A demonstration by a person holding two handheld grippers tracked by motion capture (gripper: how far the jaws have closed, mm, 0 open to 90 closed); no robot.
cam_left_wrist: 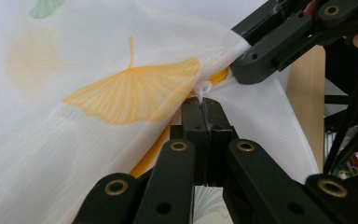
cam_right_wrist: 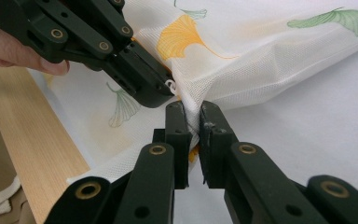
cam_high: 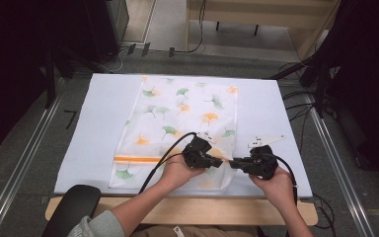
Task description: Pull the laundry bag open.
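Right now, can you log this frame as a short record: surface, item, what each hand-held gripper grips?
surface: white table cover
item: white mesh bag with ginkgo-leaf print and orange zipper strip, lying flat
left hand-held gripper: shut on the small white zipper pull
right hand-held gripper: shut on the mesh bag's edge beside the pull
grippers: close together at the bag's near right corner

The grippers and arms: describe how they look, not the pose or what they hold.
Both grippers, left and right, are black, built of linked bars with brass-coloured rivets and two flat black jaws. Each carries a pale three-cornered plate on top, and a black cable trails from each toward the person. The left arm wears a grey-green sleeve pushed up; the right forearm shows no sleeve.
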